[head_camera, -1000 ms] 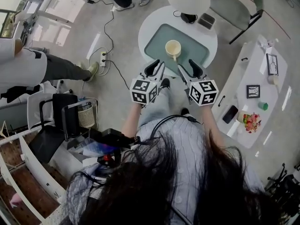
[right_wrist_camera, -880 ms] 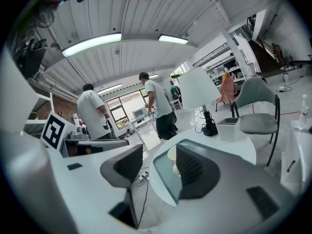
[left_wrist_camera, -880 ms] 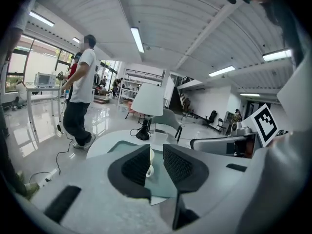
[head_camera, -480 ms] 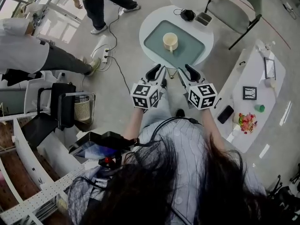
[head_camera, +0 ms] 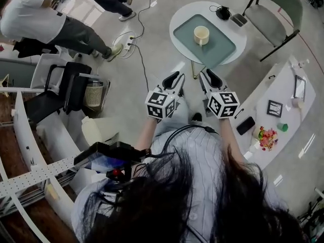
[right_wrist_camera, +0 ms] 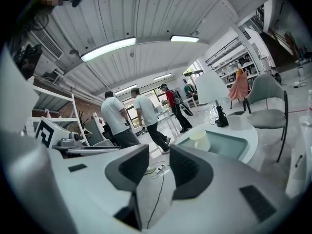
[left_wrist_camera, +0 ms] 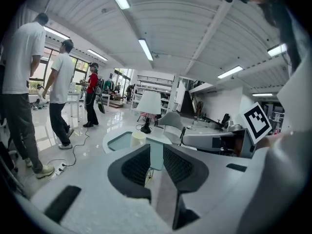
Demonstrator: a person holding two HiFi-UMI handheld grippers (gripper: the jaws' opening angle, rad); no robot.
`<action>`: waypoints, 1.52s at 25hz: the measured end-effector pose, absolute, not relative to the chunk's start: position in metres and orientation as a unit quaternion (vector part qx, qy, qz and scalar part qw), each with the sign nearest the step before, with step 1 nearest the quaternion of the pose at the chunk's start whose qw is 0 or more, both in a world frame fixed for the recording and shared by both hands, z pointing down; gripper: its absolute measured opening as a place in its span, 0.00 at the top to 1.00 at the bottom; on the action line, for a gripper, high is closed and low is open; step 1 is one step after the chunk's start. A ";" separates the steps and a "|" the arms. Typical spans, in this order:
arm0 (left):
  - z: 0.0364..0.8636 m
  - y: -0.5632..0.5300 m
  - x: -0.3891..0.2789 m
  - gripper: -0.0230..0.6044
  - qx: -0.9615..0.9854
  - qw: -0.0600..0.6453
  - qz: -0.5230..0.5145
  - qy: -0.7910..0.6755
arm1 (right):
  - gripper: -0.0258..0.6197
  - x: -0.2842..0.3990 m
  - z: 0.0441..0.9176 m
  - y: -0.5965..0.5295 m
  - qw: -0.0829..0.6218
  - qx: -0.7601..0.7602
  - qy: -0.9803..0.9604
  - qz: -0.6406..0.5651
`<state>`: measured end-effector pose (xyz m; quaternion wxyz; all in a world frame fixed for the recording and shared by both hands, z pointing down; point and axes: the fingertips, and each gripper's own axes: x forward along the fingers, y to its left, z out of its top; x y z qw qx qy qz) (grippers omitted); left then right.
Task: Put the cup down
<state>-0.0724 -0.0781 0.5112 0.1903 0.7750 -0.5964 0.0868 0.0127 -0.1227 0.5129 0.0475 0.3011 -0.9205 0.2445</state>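
Observation:
A cream cup (head_camera: 201, 35) stands upright on the teal mat (head_camera: 223, 48) of the round white table (head_camera: 181, 15); it also shows in the left gripper view as the cup (left_wrist_camera: 138, 138) and in the right gripper view as the cup (right_wrist_camera: 200, 140). Both grippers hang over the floor, short of the table and well clear of the cup. My left gripper (head_camera: 174, 80) (left_wrist_camera: 156, 156) has a narrow gap with nothing in it. My right gripper (head_camera: 207, 80) (right_wrist_camera: 159, 164) is closing, also with nothing between its pads.
A lamp base (head_camera: 223, 12) and a small box sit at the table's far edge, with a grey chair (head_camera: 276, 9) behind. A long white counter (head_camera: 276, 135) with a phone, flowers and frames lies right. People (head_camera: 45, 24), a floor cable (head_camera: 142, 59) and a black chair (head_camera: 66, 92) are left.
The grippers and the camera have drawn back from the table, which now lies farther off at upper right. The cup stays on the mat. People at left have walked.

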 end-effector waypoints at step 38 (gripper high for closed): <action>0.524 0.154 -0.133 0.81 0.804 0.211 0.098 -0.547 | 0.85 -0.041 0.489 0.111 0.023 0.358 -0.906 0.226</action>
